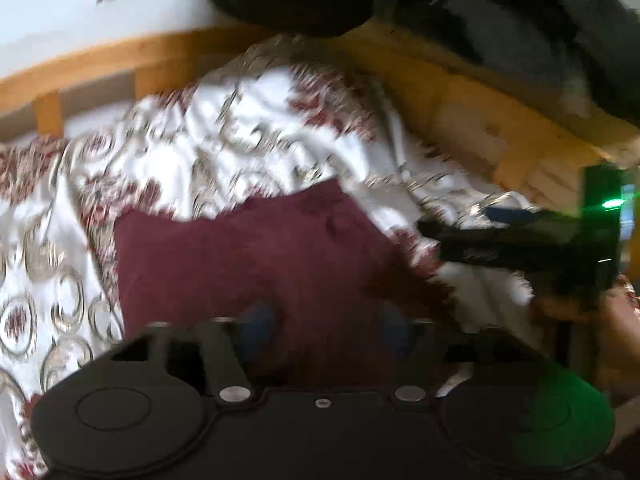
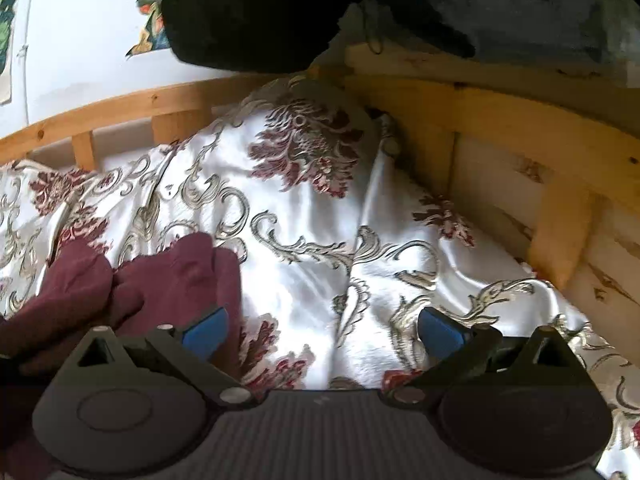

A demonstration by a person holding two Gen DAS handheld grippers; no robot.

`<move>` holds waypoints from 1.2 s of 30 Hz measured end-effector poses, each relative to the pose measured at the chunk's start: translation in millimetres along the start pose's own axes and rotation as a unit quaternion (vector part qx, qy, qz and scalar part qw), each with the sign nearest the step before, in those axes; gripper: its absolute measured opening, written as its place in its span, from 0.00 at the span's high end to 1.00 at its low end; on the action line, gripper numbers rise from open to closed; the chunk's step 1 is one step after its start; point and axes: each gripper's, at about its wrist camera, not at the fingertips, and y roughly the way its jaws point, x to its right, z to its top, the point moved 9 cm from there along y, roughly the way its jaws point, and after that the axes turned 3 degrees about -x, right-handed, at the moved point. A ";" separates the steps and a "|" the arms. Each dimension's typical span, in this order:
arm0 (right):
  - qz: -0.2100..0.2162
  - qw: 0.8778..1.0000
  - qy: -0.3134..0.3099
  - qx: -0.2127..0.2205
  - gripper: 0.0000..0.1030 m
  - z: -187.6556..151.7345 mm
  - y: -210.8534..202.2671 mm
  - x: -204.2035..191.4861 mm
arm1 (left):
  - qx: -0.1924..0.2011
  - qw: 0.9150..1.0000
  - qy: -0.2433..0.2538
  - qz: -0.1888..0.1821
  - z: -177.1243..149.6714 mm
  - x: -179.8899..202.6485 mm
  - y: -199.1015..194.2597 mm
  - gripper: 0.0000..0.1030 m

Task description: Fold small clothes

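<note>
A maroon garment (image 1: 248,256) lies on the white patterned bedspread (image 1: 192,152); the left wrist view is blurred. My left gripper (image 1: 324,320) hangs low over the garment's near part, its blue pads (image 1: 256,320) wide apart with maroon cloth showing between them. My right gripper shows at the right of that view (image 1: 436,236), just beyond the garment's right corner. In the right wrist view the right gripper (image 2: 322,330) is open over bare bedspread (image 2: 304,200), its left blue pad (image 2: 204,332) at the edge of the bunched maroon garment (image 2: 132,280).
A wooden bed frame (image 2: 480,120) runs along the back and right. Dark cloth (image 2: 248,12) hangs over the far corner. A white wall (image 2: 88,40) with a colourful picture (image 2: 148,4) stands behind.
</note>
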 end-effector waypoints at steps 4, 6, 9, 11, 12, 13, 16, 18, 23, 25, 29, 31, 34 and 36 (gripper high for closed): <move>-0.008 1.000 -0.011 -0.004 0.00 -2.2 2.0 -4.5 | 0.045 0.998 0.029 -0.019 5.3 9.3 -28.1 0.11; -0.007 1.000 -0.008 -0.001 0.00 -1.7 0.9 -4.1 | 0.068 0.997 0.026 -0.013 7.4 8.0 -42.0 0.03; -0.007 1.000 -0.006 0.008 0.00 0.4 -2.2 -5.2 | 0.099 0.995 -0.009 0.005 3.5 -1.6 -61.2 0.01; -0.005 1.000 -0.001 0.028 0.00 4.2 -7.9 -7.0 | 0.104 0.994 -0.033 0.020 -3.8 -10.8 -68.1 0.01; -0.003 0.999 0.007 0.042 0.00 7.4 -12.4 -7.6 | 0.101 0.994 -0.043 0.028 -8.8 -16.5 -69.9 0.01; 0.005 0.998 0.017 0.060 0.00 11.1 -18.2 -9.1 | 0.094 0.994 -0.052 0.036 -14.8 -21.8 -70.0 0.01; 0.051 0.992 0.052 0.102 0.00 20.1 -33.0 -18.0 | 0.070 0.992 -0.098 0.035 -40.1 -35.7 -69.3 0.01; 0.095 0.987 0.070 0.113 0.00 21.7 -38.4 -27.4 | 0.056 0.988 -0.139 0.028 -59.2 -44.6 -66.3 0.01; 0.217 0.968 0.090 0.087 0.00 12.9 -36.1 -66.5 | 0.006 0.986 -0.156 0.062 -88.5 -60.3 -53.1 0.01; 0.247 0.961 0.102 0.074 0.00 7.1 -33.1 -79.5 | -0.009 0.988 -0.141 0.070 -89.9 -61.3 -47.1 0.01; 0.294 0.948 0.117 0.031 0.00 -7.9 -25.9 -105.3 | -0.037 0.989 -0.133 0.060 -93.9 -61.6 -31.4 0.01; 0.311 0.942 0.129 0.002 0.00 -15.9 -16.8 -113.7 | -0.038 0.989 -0.128 0.069 -93.0 -63.1 -25.3 0.01; 0.333 0.930 0.149 -0.038 0.00 -24.6 -0.9 -122.7 | -0.034 0.991 -0.096 0.084 -92.1 -61.7 -21.6 0.01; 0.347 0.922 0.163 -0.050 0.00 -27.3 7.4 -124.9 | -0.038 0.992 -0.065 0.104 -91.3 -61.5 -18.5 0.01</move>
